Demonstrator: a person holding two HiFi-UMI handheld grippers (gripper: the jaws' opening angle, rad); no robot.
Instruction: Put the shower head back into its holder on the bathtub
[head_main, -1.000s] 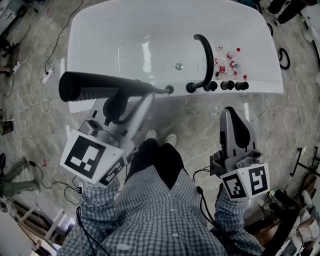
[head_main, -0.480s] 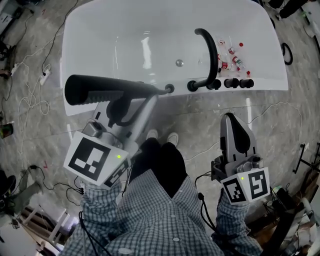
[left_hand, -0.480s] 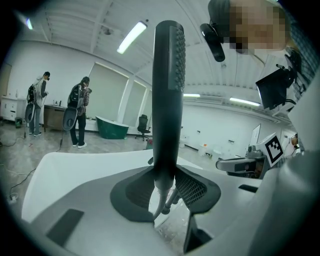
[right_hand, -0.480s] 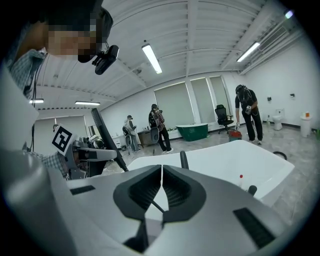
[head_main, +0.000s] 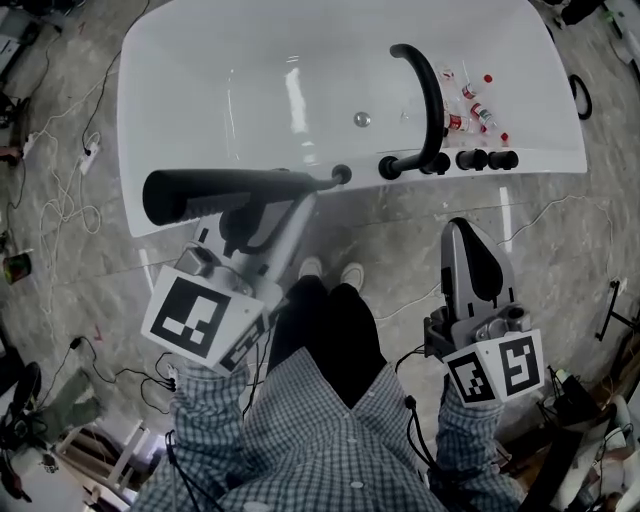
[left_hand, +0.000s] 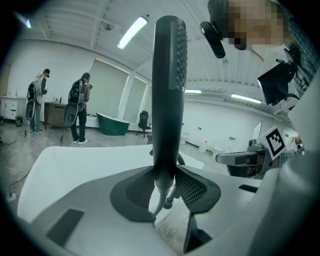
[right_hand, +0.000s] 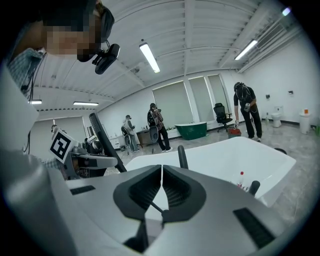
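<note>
Our left gripper (head_main: 245, 208) squeezes the shower head (head_main: 215, 188) near its middle, with one jaw pressed on each side. The shower head is a long black stick. In the head view it lies sideways, just over the near edge of the bathtub (head_main: 200, 70). Its fat end points left. Its thin end points right, at the holder (head_main: 342, 174), a small round black thing on that same edge. The thin end is right at the holder, but we cannot tell if it touches.

We think the next move is a short push along the stick's own length, to the right and down. Our left gripper is much nearer than our right gripper (head_main: 462, 228), which is closed with nothing in it and hangs well apart, over the floor.

Just past the holder stands the curved black tap (head_main: 428, 100), then the knobs (head_main: 485, 159). The stick could bump the tap if it slides too far. Little bottles (head_main: 478, 110) lie in the tub corner, out of the way.
</note>
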